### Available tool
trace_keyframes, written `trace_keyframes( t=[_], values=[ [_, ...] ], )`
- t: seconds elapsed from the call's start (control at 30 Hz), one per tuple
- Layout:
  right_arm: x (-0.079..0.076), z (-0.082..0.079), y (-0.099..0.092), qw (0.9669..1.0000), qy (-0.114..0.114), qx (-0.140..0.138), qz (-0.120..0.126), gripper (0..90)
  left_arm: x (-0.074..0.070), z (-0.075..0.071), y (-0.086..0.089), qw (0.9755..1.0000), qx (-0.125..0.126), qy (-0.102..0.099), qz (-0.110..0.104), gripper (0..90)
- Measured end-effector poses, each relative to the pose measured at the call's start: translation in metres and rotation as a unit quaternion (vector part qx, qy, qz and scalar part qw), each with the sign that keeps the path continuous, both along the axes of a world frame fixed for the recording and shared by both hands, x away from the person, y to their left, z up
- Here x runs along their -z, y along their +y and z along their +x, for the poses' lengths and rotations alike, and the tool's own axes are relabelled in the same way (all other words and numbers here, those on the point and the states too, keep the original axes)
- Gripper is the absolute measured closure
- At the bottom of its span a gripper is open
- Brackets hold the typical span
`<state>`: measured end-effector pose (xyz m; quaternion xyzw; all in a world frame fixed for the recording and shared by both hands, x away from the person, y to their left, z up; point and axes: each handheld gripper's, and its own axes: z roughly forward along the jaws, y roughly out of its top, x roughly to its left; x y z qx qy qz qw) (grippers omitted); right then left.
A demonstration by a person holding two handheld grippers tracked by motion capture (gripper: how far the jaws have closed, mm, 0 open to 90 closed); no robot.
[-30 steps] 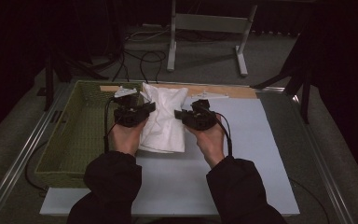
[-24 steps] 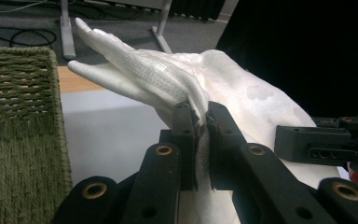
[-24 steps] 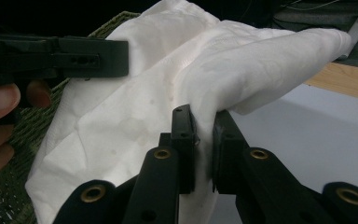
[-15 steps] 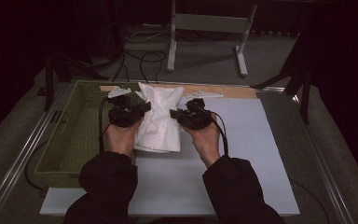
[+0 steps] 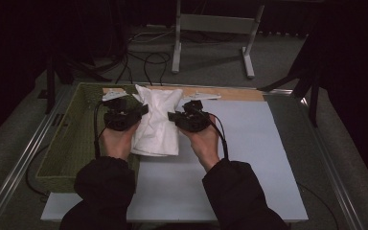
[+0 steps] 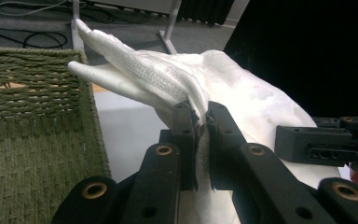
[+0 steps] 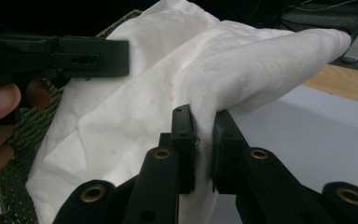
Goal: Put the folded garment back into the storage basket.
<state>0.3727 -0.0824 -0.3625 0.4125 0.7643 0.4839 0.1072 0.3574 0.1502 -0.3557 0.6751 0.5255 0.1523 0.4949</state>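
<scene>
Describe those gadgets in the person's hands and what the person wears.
Each hand holds a black gripper: left gripper, right gripper. Both have two flat black jaws with brass-ringed holes, and a black cable trails from each. The sleeves are dark; the hands are bare.

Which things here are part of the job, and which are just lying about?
In use: white cloth, pinched by the left tongs and right tongs; green woven basket beside it; white mat.
Lying about: wooden strip, metal stand, floor cables.
</scene>
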Motion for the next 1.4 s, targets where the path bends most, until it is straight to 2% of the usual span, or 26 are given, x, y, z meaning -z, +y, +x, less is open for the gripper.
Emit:
trace_keyframes(
  t=[1.4],
  values=[
    [0.002, 0.004, 0.041, 0.9999, -0.003, -0.015, -0.006, 81.5, 0.002, -0.004, 0.039, 0.9999, -0.008, -0.013, 0.008, 83.6]
  ],
)
